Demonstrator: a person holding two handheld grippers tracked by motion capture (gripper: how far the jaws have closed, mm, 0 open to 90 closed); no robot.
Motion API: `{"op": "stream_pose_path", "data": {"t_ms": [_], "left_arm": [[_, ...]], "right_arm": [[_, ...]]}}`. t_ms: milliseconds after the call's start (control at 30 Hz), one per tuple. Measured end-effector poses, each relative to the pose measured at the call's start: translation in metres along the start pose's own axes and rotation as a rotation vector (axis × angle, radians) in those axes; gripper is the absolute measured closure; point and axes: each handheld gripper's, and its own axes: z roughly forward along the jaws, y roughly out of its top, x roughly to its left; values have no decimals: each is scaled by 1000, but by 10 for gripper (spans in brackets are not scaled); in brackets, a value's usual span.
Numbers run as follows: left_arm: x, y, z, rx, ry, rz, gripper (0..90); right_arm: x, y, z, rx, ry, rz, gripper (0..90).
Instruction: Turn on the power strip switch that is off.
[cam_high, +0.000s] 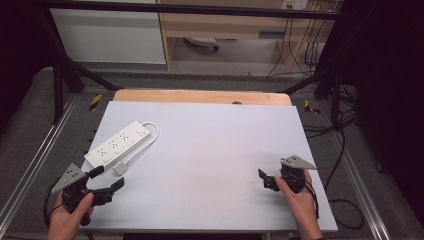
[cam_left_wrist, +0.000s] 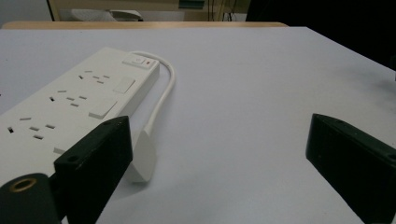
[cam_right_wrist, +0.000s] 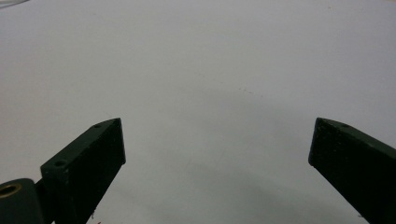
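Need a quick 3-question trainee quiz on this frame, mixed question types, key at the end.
1. True or false: the left gripper is shut on the plug.
2. Which gripper is nearer the power strip? A) left B) right
3. Fill in: the power strip's cord loops back to a white ____ lying on the table.

Key:
1. False: its jaws stand open and hold nothing.
2. A; the right gripper is far across the table, also open.
3. plug

No lettering is legible anywhere (not even on the power strip (cam_left_wrist: 79, 100)).
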Motion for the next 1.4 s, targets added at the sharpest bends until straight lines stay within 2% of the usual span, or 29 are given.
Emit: {"op": "stream_pose_path", "data": {"t_ms": [367,467,700,767,833,933,1133,1300,1400], "left_arm": [[-2,4,-4,-67,6,-22,82],[-1,4,-3,-55,6,-22,79],[-2,10,-3,-66,14,-23,77],[-2,13,-1,-58,16,-25,79],[-4,16,3,-38,15,-9,79],[-4,19,4,-36,17,-7,81],[-4,34,6,-21,18,23,80],[-3,43,9,-22,22,23,79],[-2,47,11,-20,23,25,79]], "right_arm": [[5,-1,2,22,14,-17,39],[6,0,2,13,13,-26,37],[7,0,2,15,19,-28,34],[7,0,3,18,18,-31,35],[8,0,3,22,20,-33,36],[9,1,2,8,15,-34,35],[8,2,5,15,24,-39,35],[10,1,4,21,29,-37,36],[10,1,4,46,53,-18,36]]}}
